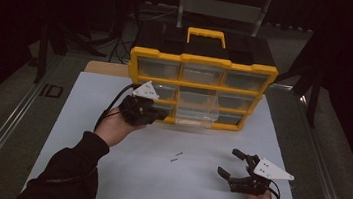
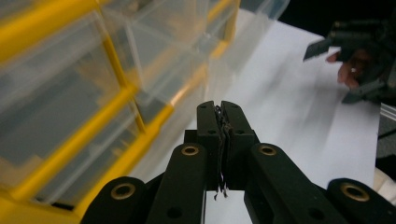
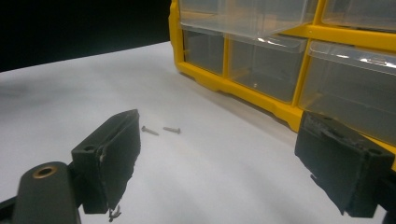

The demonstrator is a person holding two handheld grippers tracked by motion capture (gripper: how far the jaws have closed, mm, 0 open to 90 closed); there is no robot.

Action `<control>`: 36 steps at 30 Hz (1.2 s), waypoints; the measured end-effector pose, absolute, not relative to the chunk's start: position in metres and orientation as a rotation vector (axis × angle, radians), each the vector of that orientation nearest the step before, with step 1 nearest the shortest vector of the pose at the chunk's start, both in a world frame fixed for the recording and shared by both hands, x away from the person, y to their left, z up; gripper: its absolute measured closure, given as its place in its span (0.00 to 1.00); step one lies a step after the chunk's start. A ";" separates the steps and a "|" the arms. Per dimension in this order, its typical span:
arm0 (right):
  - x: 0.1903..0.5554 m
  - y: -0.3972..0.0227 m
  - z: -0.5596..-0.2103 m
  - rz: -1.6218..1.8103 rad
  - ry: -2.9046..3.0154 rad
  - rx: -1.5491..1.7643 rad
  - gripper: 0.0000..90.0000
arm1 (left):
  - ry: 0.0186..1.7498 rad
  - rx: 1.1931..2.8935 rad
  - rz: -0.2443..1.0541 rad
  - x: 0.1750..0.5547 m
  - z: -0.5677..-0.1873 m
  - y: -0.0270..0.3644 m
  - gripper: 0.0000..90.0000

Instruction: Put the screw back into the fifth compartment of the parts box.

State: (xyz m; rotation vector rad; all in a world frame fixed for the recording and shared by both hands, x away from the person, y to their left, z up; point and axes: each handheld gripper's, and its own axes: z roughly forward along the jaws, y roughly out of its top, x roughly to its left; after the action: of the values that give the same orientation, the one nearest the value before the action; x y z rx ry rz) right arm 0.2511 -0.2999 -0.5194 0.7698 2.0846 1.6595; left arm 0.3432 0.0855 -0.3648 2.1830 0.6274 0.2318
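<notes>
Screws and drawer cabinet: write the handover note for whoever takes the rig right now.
Left tool: jaws shut, empty, at the yellow drawer cabinet front, lower left.
Right tool: jaws wide open, empty, low over the white table, right of the screws.
Two screws lie loose on the table in front of the cabinet.
Middle-row centre drawer is pulled out.
Done: drawer open.
Left, likely: pick up both screws, put them away.

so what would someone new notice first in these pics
Most likely the yellow organiser with clear drawers, standing at the far side of the white table, one middle drawer pulled out a little. Next, the left gripper, shut, right at its lower left corner. Two small screws lie on the table before the open right gripper.
</notes>
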 end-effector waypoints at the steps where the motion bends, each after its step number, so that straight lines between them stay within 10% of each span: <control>1: 0.251 -0.300 -0.519 1.659 2.084 0.770 0.16 | 0.627 2.183 0.232 0.343 -0.365 0.086 0.99; 36: 0.251 -0.301 -0.519 1.670 2.078 0.763 0.16 | 0.515 2.203 0.237 0.378 -0.331 0.011 0.99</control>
State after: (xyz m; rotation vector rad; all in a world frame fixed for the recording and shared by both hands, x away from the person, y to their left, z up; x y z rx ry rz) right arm 0.2511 -0.3011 -0.5189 0.7630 2.0780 1.6703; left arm 0.3776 0.0108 -0.3310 2.2033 0.5145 0.2370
